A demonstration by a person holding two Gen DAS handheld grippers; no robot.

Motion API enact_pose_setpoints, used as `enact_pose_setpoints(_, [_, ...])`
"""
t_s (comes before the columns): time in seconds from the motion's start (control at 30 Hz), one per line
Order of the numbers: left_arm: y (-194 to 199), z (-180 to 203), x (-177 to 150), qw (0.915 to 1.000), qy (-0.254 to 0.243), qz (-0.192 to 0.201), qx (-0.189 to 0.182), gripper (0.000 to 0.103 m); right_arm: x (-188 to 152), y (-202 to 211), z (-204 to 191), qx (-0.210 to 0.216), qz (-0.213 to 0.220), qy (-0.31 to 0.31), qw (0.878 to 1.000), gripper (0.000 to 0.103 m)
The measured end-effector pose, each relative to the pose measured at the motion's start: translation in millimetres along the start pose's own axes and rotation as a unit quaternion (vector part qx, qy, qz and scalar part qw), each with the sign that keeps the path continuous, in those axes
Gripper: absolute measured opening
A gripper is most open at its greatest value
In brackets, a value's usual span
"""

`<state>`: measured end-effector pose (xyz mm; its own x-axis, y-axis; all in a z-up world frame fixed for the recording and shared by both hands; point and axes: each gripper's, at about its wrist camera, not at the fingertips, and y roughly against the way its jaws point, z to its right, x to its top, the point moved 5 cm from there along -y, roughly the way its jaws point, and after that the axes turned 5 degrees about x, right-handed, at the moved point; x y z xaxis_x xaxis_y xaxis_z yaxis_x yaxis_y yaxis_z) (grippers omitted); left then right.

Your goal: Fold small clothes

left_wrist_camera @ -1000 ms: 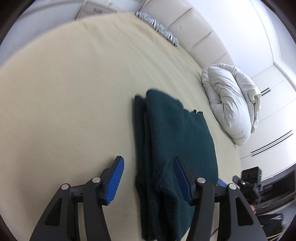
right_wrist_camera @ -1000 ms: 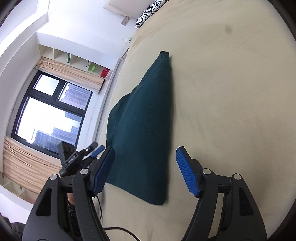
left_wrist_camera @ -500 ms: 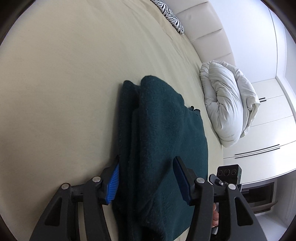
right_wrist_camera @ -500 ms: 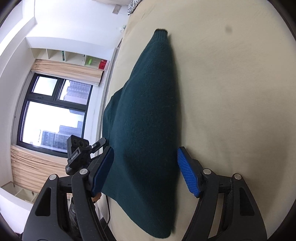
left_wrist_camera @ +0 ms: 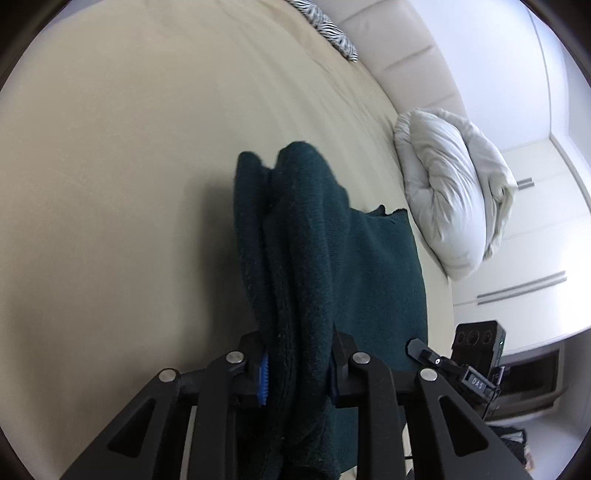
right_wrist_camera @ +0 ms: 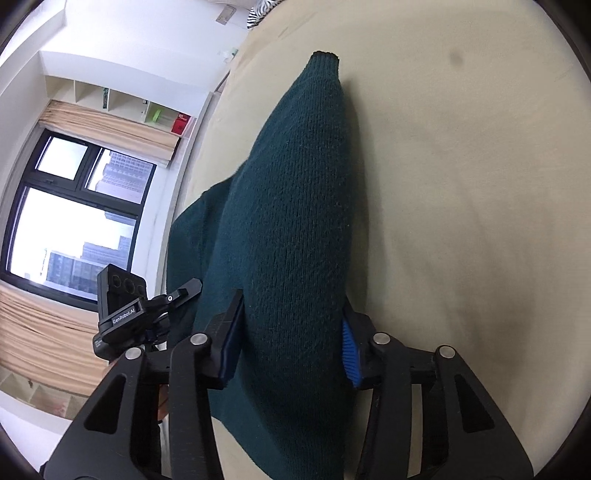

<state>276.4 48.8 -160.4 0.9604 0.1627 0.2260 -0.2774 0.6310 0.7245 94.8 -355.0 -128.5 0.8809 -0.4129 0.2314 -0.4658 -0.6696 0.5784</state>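
Note:
A dark green knit sweater lies folded lengthwise on the beige bed. My left gripper straddles the thick folded left edge at the near end. Its jaws are closing, and the fabric is bunched tight between the pads. In the right wrist view the same sweater runs away from me to a cuff at the far end. My right gripper is also closing, over the right side of the near end, and the knit bulges up between its blue pads.
A rolled white duvet lies to the right of the sweater, by the padded headboard and a zebra-print pillow. White wardrobes stand beyond. A window with beige blinds is left of the bed.
Both grippers moved forward over the near end of the sweater and their jaws narrowed from wide apart onto the fabric, which now bunches up between the pads.

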Motion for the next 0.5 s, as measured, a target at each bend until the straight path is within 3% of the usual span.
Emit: enact_pose_setpoints(0.5, [47, 65, -130, 0.9959, -0.088, -0.008, -0.019, 0.025, -126, 121, -36, 0.007, 0.041, 0.039, 0.998, 0.039])
